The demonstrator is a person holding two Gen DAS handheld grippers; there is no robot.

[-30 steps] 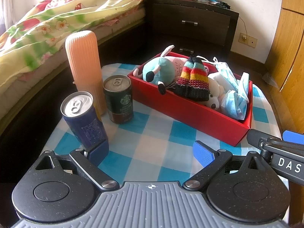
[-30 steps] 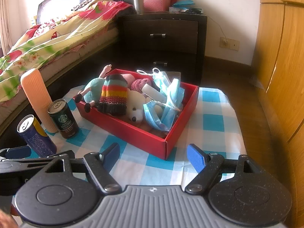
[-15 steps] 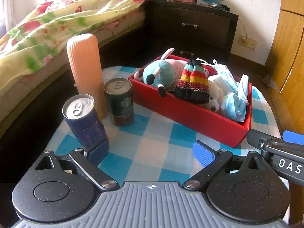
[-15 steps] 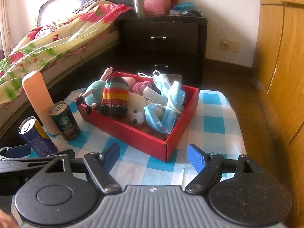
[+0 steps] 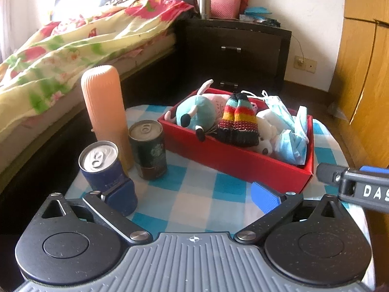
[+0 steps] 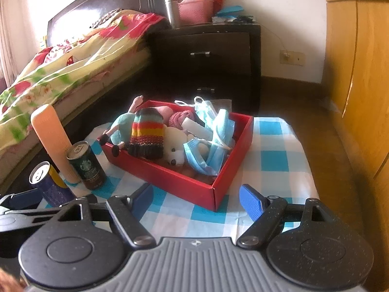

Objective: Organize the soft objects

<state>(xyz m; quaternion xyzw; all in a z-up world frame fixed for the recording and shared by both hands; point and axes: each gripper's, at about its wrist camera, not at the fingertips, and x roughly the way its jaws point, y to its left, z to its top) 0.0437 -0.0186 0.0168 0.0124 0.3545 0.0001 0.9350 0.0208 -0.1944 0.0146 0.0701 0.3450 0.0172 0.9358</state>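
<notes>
A red box [image 5: 245, 161] [image 6: 184, 185] sits on the blue-checked tablecloth. It holds a teal plush toy [image 5: 194, 112] [image 6: 120, 129], a rainbow-striped knit hat [image 5: 238, 124] [image 6: 147, 133], a white plush bear [image 5: 266, 133] [image 6: 175, 150], blue face masks [image 5: 290, 136] [image 6: 211, 141] and a pink soft item [image 6: 181, 119]. My left gripper [image 5: 193, 196] is open and empty, near the table's front edge, short of the box. My right gripper [image 6: 195, 198] is open and empty, just in front of the box's near corner.
A tall peach ribbed bottle [image 5: 104, 107] [image 6: 52, 136], a dark green can [image 5: 148, 148] [image 6: 86, 164] and a blue can [image 5: 103, 168] [image 6: 47, 182] stand left of the box. A bed [image 5: 73, 48], dark nightstand [image 5: 233, 48] and wooden wardrobe [image 5: 364, 73] surround the table.
Both grippers have pulled back and risen a little, so the box and cans sit lower and farther in view. Both stay open and empty. Nothing on the table moved.
</notes>
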